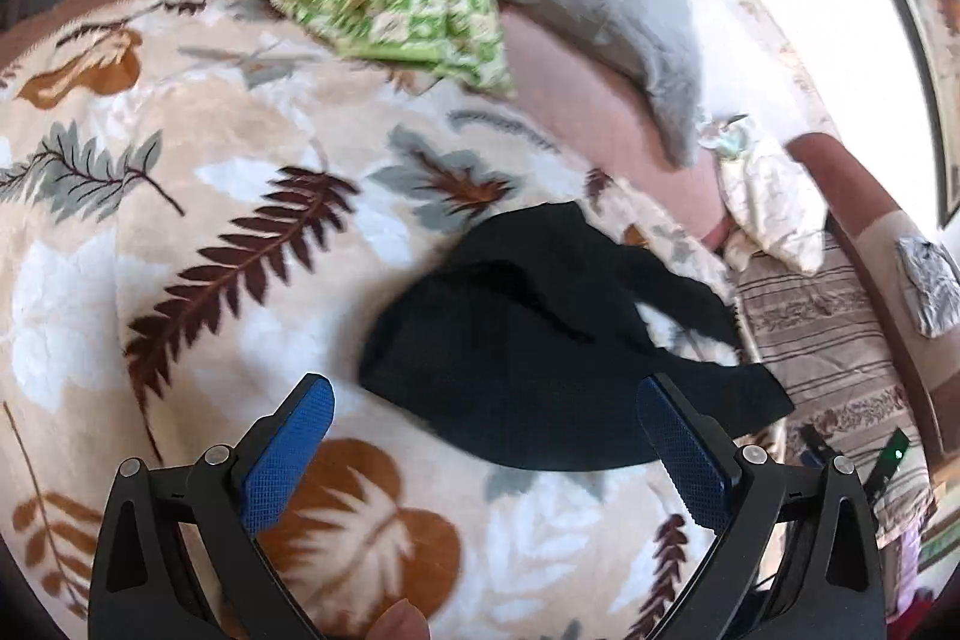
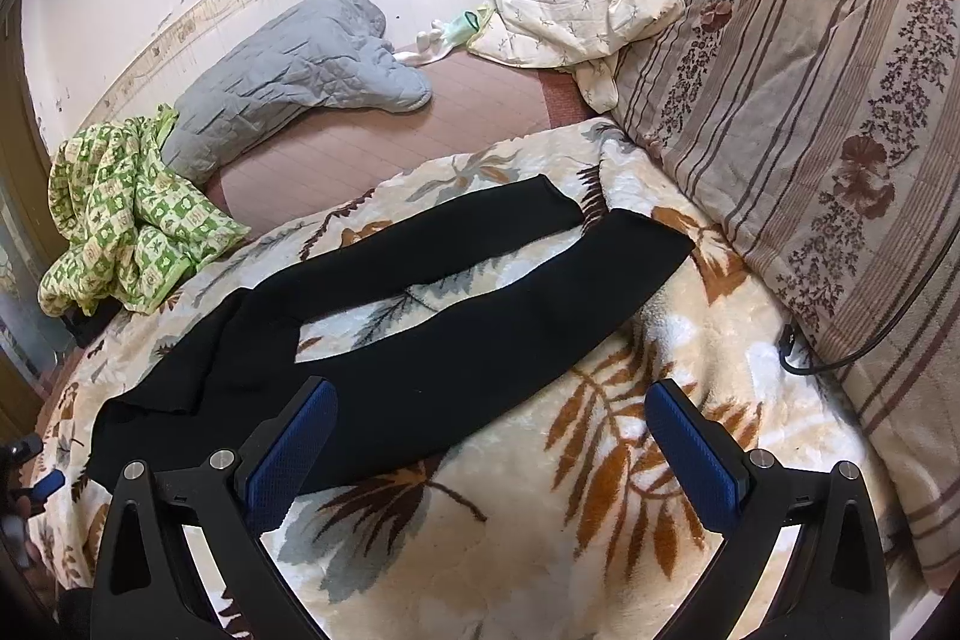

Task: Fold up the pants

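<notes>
Black pants [image 2: 420,316] lie spread flat on a leaf-patterned blanket [image 2: 600,460], the two legs apart and reaching toward the far right, the waist at the near left. In the left wrist view the waist end of the pants [image 1: 528,352] lies just ahead of my left gripper [image 1: 486,400], which is open and empty above the blanket [image 1: 180,280]. My right gripper [image 2: 489,400] is open and empty, its left finger over the near leg's edge. The left gripper's blue tip [image 2: 48,484] shows at the far left of the right wrist view.
A green patterned cloth [image 2: 126,214] and a grey quilted pad [image 2: 288,64] lie at the far side by the wall. A white cloth [image 2: 576,4] and a striped floral pillow [image 2: 810,130] lie at the right. A black cable [image 2: 840,358] runs over the pillow's edge.
</notes>
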